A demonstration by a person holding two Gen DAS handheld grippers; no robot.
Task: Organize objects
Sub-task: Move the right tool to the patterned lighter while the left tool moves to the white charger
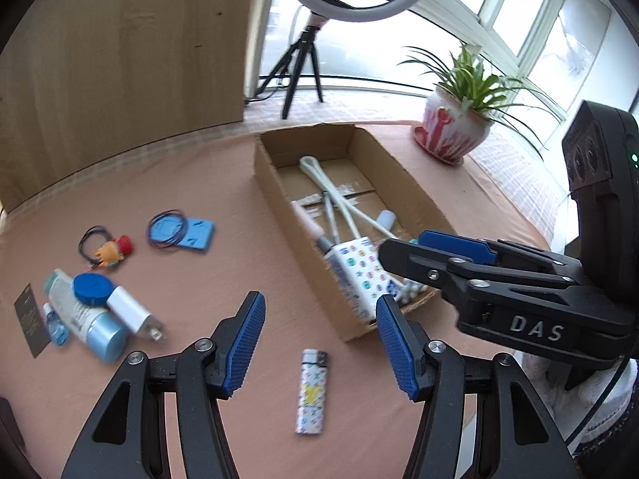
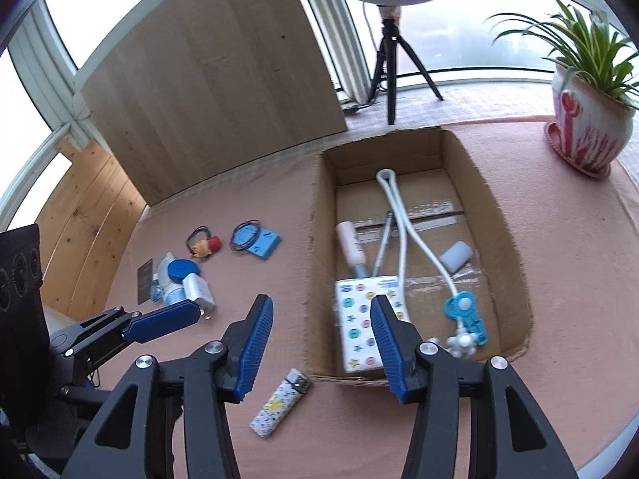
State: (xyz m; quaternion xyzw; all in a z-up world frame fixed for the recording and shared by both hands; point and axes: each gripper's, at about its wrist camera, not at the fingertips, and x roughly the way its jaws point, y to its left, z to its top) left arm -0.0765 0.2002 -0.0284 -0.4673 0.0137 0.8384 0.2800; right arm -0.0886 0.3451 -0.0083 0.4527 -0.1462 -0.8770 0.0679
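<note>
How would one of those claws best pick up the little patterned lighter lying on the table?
Probably from straight above, closing across the narrow sides at mid-body. The lighter lies flat on the cloth just outside the cardboard box, with clear space on both long sides.

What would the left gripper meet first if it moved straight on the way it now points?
Probably the lighter. It lies on the tablecloth between the open fingers of the left gripper, just ahead. Depth is unclear in the fisheye view; on a flatter path it might pass over the lighter and reach the near wall of the box instead.
</note>
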